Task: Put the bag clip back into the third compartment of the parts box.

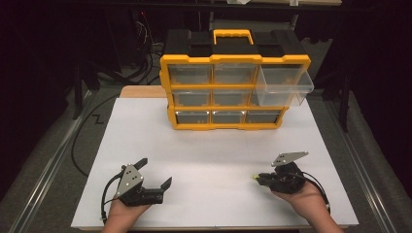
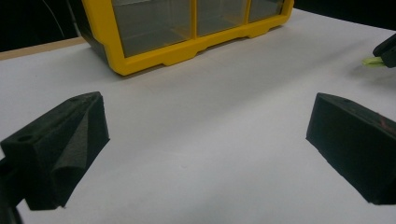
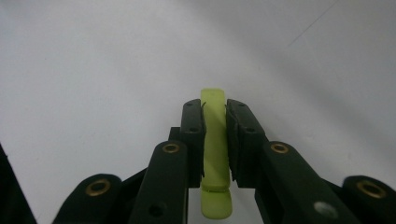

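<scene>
Both hands come in at the bottom edge of the high view, one gripper each. Left gripper (image 1: pixel 155 172) sits lower left, jaws spread wide with nothing between them, resting low over the white table (image 1: pixel 214 145). In the left gripper view the two black foam-faced jaws stand far apart at the lower left and lower right corners, bare tabletop in the gap.

Right gripper (image 1: pixel 256 178) is lower right in the high view, jaws pointing toward frame centre, grey three-cornered plate on top. It is clamped on a yellow-green strip (image 3: pixel 215 140): in the right gripper view the jaws press on both flat sides of it at centre frame, one end poking out past the jaw tips, the other end showing below them. Strip tip shows as a small bright spot at the jaw tips in the high view (image 1: pixel 254 176), and at the far right edge of the left gripper view (image 2: pixel 372 61). Can't tell what the strip is beyond flat, narrow, pale green.

Yellow-and-black drawer organizer (image 1: pixel 233 60) stands upper centre at the far side of the table, well apart from both grippers. Its clear drawer (image 1: pixel 284 87) at the upper right is pulled out; the other drawers sit flush.
</scene>
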A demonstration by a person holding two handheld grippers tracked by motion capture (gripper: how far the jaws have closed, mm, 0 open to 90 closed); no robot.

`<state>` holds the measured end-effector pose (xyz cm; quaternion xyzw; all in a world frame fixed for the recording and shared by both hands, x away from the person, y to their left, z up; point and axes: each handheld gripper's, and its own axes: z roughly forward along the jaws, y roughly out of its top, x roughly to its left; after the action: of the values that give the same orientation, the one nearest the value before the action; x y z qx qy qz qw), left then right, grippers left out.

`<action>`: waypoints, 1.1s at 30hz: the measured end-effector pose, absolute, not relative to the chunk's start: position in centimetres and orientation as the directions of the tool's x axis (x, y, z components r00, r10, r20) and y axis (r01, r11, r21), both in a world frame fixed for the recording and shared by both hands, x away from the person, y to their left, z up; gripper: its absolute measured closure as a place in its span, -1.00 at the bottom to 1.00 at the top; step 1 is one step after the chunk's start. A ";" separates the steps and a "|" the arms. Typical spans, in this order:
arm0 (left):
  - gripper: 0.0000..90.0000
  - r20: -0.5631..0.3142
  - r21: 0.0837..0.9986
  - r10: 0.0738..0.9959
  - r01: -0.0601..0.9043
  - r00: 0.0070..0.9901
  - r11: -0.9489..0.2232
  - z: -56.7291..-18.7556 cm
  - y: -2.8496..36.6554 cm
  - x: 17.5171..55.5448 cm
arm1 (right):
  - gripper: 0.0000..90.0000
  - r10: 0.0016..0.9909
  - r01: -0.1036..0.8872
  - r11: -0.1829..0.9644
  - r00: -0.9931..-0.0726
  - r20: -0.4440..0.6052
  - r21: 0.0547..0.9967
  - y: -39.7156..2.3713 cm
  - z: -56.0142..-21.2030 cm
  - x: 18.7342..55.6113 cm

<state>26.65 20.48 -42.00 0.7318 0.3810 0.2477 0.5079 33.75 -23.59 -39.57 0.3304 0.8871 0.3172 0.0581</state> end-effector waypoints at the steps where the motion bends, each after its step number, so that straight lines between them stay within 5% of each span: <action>1: -0.99 -0.028 0.932 0.811 0.308 0.584 -0.190 -42.0 20.5 26.7 | 0.75 0.620 0.550 0.590 -0.777 0.105 0.591 -23.6 -39.4 33.8; 33: -0.99 -0.021 0.934 0.818 0.302 0.575 -0.189 -42.2 20.6 26.9 | 0.75 0.579 0.585 0.700 -0.801 0.154 0.409 -25.3 -35.0 35.7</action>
<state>26.92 20.59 -42.18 0.7280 0.3846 0.2538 0.5077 35.75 -25.32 -35.04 0.3158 0.9219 0.2244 -0.0069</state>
